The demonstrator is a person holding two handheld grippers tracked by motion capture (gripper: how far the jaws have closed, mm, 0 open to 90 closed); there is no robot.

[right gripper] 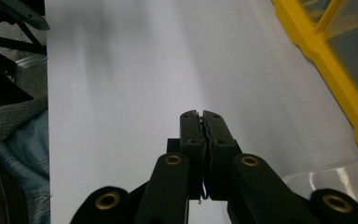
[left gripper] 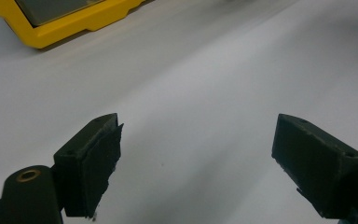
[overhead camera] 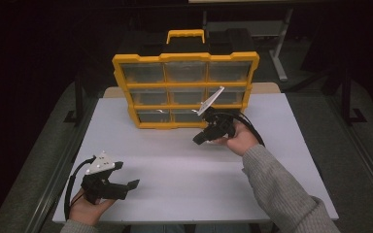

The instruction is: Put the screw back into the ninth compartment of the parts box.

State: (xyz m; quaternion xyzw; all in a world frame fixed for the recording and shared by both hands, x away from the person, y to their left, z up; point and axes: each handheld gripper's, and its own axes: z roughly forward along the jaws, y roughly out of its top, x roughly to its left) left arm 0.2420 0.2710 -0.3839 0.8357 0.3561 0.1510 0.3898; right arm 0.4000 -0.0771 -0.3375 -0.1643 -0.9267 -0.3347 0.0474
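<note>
Black and shut tight, my right tool (overhead camera: 200, 138) has its two jaws pressed flat together with nothing between them, as the right gripper view (right gripper: 200, 116) shows. I hold it up off the counter, tipped to the left and down, with its grey plate (overhead camera: 211, 103) sticking up in front of the box. My right hand (overhead camera: 238, 138) and grey sleeve (overhead camera: 281, 194) come in from the bottom right. Just behind this tool stands the yellow drawer box (overhead camera: 184, 58), upright near the far edge of the white counter (overhead camera: 184, 165), with a yellow handle (overhead camera: 185, 34) on top and clear little drawers (overhead camera: 143, 73) in rows. In the right gripper view I see one clear drawer (right gripper: 326, 179) poking out near the tool, at the bottom right. My left tool (overhead camera: 126, 182) is well apart from the box, low at the near left corner of the counter. Its jaws stand wide open and hold nothing; the left gripper view (left gripper: 196, 154) shows bare white counter between them, and a corner of the yellow box (left gripper: 60, 28) far off at the top left.
</note>
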